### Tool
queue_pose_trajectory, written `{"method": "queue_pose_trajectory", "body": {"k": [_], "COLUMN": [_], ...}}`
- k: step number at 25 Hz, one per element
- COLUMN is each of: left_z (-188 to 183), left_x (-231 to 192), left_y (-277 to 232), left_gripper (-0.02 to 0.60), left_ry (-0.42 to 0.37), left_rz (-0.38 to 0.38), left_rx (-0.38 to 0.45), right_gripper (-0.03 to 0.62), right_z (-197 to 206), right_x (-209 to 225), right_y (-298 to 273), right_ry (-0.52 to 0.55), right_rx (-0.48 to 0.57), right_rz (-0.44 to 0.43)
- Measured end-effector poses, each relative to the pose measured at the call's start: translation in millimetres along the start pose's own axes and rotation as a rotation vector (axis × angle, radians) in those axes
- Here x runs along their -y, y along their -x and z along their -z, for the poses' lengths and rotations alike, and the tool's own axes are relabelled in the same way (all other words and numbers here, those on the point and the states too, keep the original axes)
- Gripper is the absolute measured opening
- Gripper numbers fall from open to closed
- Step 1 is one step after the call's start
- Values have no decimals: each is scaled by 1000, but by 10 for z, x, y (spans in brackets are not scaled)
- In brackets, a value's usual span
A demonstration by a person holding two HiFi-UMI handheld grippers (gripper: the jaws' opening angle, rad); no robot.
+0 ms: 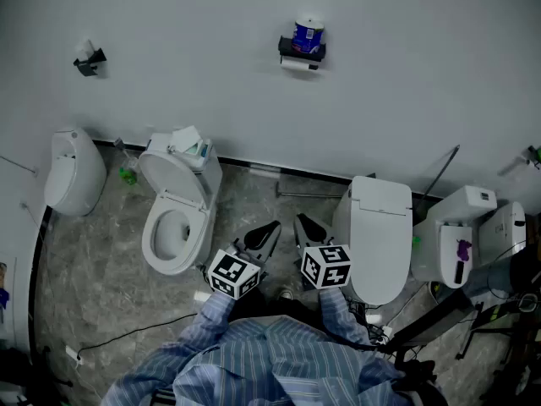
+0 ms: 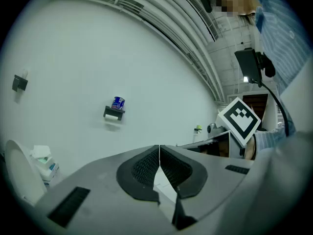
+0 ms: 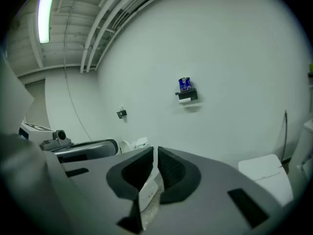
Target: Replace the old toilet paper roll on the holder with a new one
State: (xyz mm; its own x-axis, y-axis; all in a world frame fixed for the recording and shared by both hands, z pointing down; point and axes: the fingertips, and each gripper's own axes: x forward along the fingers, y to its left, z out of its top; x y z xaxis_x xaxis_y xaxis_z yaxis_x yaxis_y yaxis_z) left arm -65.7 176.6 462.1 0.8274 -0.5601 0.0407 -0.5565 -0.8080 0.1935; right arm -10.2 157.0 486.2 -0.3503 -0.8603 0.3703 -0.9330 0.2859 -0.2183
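Observation:
A black wall holder [image 1: 301, 52] hangs high on the white wall, far ahead of both grippers. A blue-wrapped new roll [image 1: 308, 34] stands on its shelf, and a white roll [image 1: 296, 63] hangs under it. The left gripper view shows the same holder [image 2: 113, 113] with the blue roll [image 2: 118, 103] on it, and so does the right gripper view: holder [image 3: 187, 96], blue roll [image 3: 184, 84]. My left gripper [image 1: 269, 229] and right gripper [image 1: 303, 224] are held side by side over the floor between two toilets. Both are shut, with nothing between their pads, as the left gripper [image 2: 159, 148] and the right gripper [image 3: 155, 151] show close up.
An open white toilet [image 1: 173, 227] stands ahead on the left, with packets on its tank [image 1: 188, 145]. A closed toilet [image 1: 380, 227] stands on the right and further fixtures [image 1: 461, 231] beyond it. A urinal-like unit [image 1: 74, 172] and a second wall holder [image 1: 89, 60] are at far left. Cables lie on the floor.

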Motion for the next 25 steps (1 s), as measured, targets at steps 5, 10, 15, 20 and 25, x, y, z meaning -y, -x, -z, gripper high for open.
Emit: {"method": "queue_pose_trajectory", "body": {"k": [5, 10, 15, 20, 25], "left_z": [2, 7, -1, 62, 81], "left_x": [180, 273, 243, 226, 281], "left_y": [-69, -127, -157, -168, -269], "left_gripper": [6, 6, 6, 6, 6], "left_ry": [12, 2, 3, 11, 25], "left_rz": [7, 26, 14, -10, 2], "left_rx": [7, -7, -8, -13, -13], "right_gripper": [32, 32, 34, 34, 33], "right_z": [57, 53, -3, 21, 32], "right_x": [109, 194, 249, 310, 392], "right_y": [163, 213, 243, 276, 289], "right_ry": [-5, -10, -54, -103, -78], "right_rx": [-8, -8, 29, 35, 22], "right_rz": [-2, 9, -7, -31, -45]}}
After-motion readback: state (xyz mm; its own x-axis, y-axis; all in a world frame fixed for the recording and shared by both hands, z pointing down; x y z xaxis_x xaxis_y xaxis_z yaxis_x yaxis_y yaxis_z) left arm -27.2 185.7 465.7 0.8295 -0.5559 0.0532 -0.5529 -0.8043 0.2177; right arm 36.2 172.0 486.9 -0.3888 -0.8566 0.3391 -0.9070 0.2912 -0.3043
